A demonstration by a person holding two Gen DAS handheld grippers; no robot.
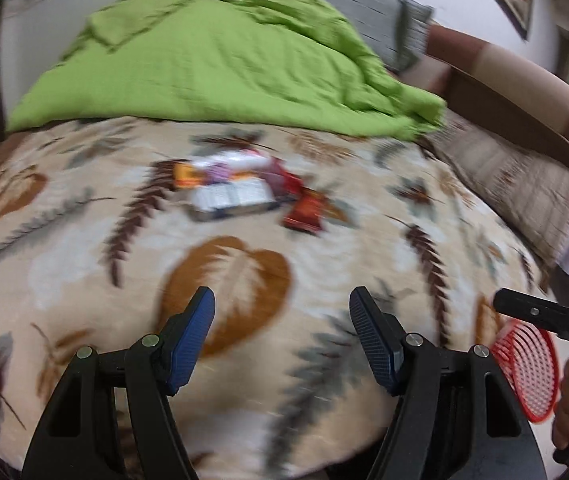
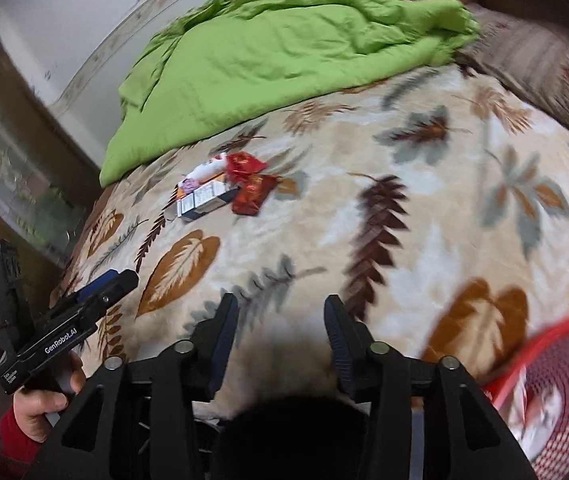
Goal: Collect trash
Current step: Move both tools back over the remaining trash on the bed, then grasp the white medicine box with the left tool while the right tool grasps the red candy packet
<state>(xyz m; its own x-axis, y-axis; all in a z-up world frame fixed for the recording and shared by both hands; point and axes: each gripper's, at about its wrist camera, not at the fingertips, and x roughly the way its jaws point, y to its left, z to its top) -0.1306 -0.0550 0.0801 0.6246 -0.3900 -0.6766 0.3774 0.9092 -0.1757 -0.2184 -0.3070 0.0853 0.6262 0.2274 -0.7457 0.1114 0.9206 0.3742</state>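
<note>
A small heap of trash lies on a cream fleece blanket printed with brown and grey leaves (image 1: 84, 248): a white rectangular carton with dark print (image 1: 230, 199), a crumpled red foil wrapper (image 1: 304, 212) just to its right, and a white packet with orange and purple marks (image 1: 220, 168) behind the carton. Beyond them a rumpled lime-green quilt (image 1: 212, 64) covers the far part of the bed. The left gripper (image 1: 282, 332) hovers over the blanket with its blue-padded jaws apart and nothing between them; the heap sits well ahead of it, near the middle of its view. The right gripper (image 2: 280, 336) also stands parted and empty, with the trash ahead and to its left. A red mesh plastic basket (image 2: 564, 364) sits at its right.
</note>
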